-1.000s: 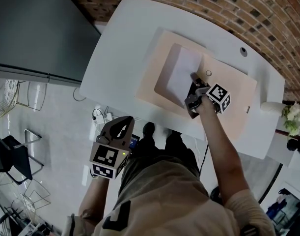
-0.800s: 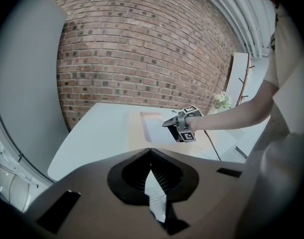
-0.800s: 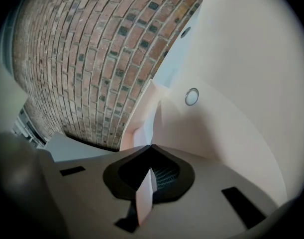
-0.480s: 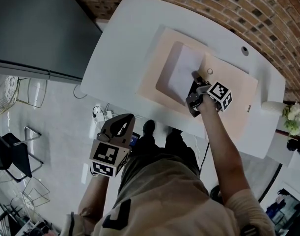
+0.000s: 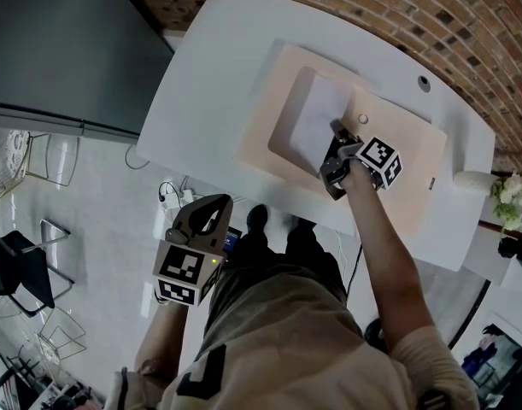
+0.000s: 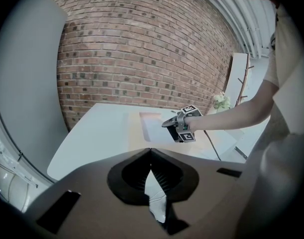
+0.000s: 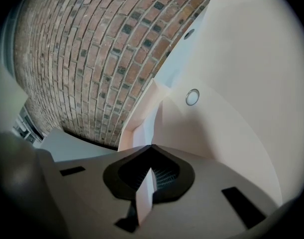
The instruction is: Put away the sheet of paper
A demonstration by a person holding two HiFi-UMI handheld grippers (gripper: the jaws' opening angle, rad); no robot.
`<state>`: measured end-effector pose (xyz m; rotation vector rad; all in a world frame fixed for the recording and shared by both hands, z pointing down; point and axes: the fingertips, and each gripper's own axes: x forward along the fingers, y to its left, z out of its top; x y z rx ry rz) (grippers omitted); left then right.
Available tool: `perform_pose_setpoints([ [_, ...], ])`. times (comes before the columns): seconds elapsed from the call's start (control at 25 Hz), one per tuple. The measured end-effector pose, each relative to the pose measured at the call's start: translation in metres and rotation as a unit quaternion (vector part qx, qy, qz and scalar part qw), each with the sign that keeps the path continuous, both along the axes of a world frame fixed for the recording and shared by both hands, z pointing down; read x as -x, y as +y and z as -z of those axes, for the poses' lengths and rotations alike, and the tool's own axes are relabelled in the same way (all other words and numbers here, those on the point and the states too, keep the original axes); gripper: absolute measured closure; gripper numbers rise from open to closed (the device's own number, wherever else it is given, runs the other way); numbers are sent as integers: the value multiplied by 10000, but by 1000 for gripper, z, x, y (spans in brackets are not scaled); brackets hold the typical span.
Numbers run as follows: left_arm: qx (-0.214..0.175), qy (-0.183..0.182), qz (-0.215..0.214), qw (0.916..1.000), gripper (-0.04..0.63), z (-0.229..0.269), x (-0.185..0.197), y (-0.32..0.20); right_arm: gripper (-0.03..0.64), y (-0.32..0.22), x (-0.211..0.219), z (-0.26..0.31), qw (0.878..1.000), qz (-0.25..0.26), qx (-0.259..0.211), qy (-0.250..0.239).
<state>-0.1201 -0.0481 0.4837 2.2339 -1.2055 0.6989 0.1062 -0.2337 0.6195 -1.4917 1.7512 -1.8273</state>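
R gripper (image 7: 151, 147): jaws pinched on sheet of paper (image 7: 144, 193), so no room between them. Ahead-left of jaws is the mat's sunken recess (image 5: 288, 122), w/ brick wall (image 7: 82, 49) beyond. Ahead-right is flat beige mat (image 7: 231, 123) w/ only 1 round stud (image 7: 192, 97).
L gripper (image 6: 150, 151): jaws together, short of table (image 6: 92, 128). Open air ahead; person's arm (image 6: 231, 114) crosses ahead-right.
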Motion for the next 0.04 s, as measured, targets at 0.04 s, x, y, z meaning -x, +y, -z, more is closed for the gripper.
perform_pose_setpoints([
  [0.04,22,7,-3,10000,581,0,-1,1,594,1,0,0,10000,0,6,11],
])
